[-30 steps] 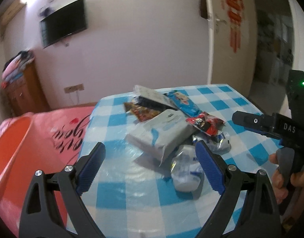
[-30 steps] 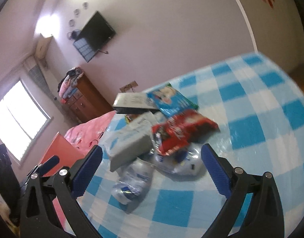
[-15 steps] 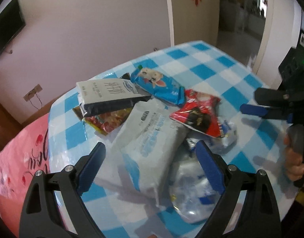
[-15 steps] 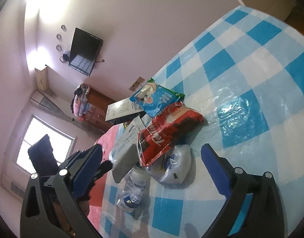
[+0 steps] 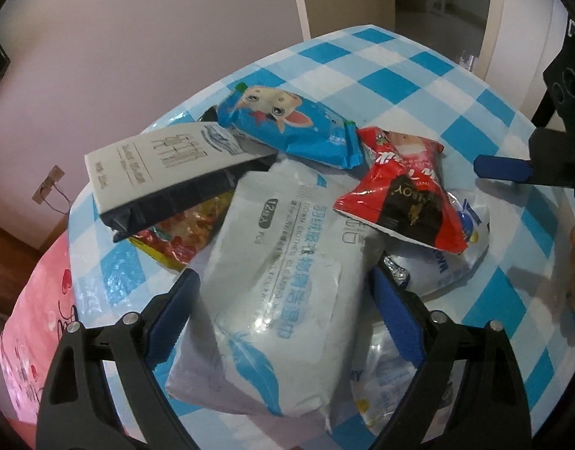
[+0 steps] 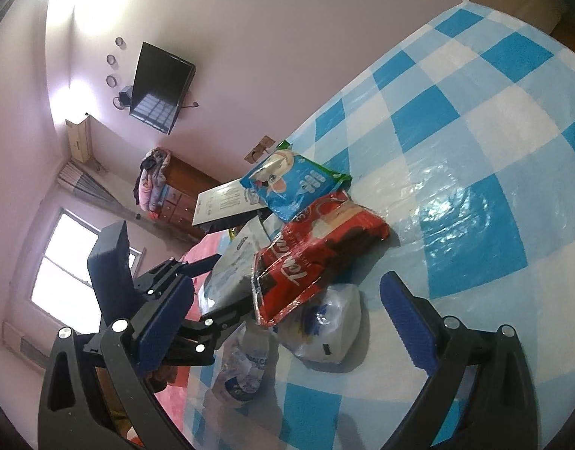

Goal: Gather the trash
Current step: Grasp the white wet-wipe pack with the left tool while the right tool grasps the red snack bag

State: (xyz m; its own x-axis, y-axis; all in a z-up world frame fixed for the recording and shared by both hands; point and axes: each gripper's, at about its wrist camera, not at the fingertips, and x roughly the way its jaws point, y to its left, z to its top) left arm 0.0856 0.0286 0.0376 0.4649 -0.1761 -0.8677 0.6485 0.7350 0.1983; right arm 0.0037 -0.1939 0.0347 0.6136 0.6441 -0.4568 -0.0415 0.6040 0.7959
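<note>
Both wrist cams share trash pile [image 5: 287, 247].

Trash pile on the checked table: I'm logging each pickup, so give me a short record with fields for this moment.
surface: blue-and-white checked tablecloth
pile: white wipes pack, red snack bag, blue cartoon pouch, grey-and-black box, crushed plastic bottle
left gripper: jaws closing, astride the white wipes pack, pads not yet pressing
right gripper: open, holding nothing
collected so far: nothing lifted

Both the left gripper [image 5: 283, 302] and the right gripper [image 6: 287, 311] have black, angular plastic arms with cut-out slots, silver screw heads at the joints, and ribbed blue pads.
</note>
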